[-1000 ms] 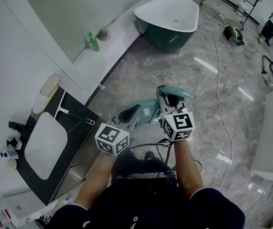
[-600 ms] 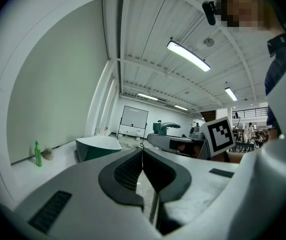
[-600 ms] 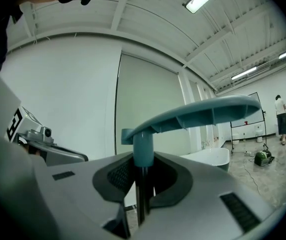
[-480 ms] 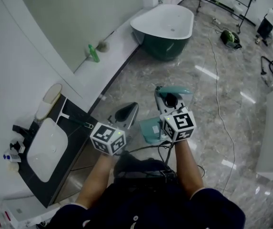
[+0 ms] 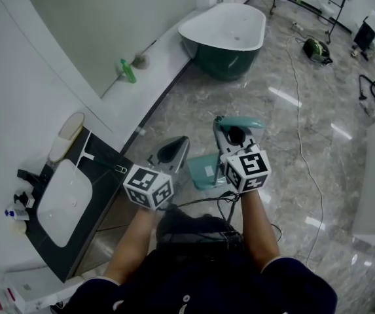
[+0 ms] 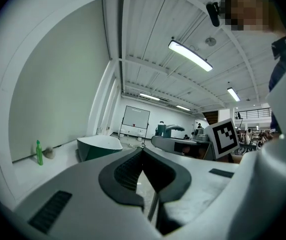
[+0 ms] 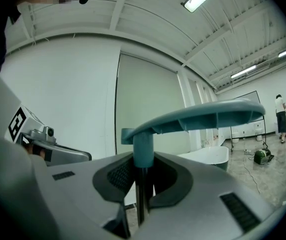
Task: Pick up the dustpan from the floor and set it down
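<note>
Head view, clock directions from centre. Open floor [image 5: 259,116] spans 12 to 3 o'clock and is crossed by a cable [image 5: 302,139] at 2. The tub [image 5: 223,28] closes 12 o'clock, with a machine [image 5: 317,50] near it at 1. A ledge [image 5: 154,64] with a bottle [image 5: 129,71] bounds 10 to 11. The sink counter [image 5: 102,169] blocks 8 to 9, and a white bench [image 5: 374,188] walls off 3 to 4. The dustpan [image 5: 207,171] fills the gap between left gripper [image 5: 177,146] and right gripper [image 5: 230,131].

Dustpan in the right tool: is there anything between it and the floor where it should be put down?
Nothing visible does. The dustpan hangs from the right tool over bare floor. A black cable lies on the floor nearby, closer to the person; the spot right under the pan is hidden.
</note>
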### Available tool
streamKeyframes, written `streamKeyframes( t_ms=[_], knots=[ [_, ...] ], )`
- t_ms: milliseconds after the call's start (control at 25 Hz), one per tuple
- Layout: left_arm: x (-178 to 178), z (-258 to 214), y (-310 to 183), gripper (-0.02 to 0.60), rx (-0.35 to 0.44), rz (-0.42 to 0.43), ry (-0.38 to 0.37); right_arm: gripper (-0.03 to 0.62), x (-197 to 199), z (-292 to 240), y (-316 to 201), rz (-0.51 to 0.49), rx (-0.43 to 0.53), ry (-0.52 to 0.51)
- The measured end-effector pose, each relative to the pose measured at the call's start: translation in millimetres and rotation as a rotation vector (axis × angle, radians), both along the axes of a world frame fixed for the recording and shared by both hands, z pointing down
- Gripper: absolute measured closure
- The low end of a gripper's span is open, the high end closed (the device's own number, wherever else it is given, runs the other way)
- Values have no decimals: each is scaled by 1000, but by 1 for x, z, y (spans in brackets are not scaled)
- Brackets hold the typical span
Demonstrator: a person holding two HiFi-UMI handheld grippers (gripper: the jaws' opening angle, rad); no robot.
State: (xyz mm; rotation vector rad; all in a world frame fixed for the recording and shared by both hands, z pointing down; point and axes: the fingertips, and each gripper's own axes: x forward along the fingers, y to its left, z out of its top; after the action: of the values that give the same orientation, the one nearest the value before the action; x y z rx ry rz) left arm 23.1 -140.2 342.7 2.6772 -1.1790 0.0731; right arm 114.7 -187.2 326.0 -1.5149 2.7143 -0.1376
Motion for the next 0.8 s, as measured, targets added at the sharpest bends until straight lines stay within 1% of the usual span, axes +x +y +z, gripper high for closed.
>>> streamKeyframes(
  t_ms=[80,600,800],
  knots=[
    [-1,1,0,568,-3,-4,9,528,0,1,0,-3,-2,1],
    [-14,8,2,568,-7,-14,-16,528,-16,13,-9,-13,-28,11],
    [-19,18,0,568,-27,-22,-27,528,-18,31,-11,-14,-77,29]
  ],
)
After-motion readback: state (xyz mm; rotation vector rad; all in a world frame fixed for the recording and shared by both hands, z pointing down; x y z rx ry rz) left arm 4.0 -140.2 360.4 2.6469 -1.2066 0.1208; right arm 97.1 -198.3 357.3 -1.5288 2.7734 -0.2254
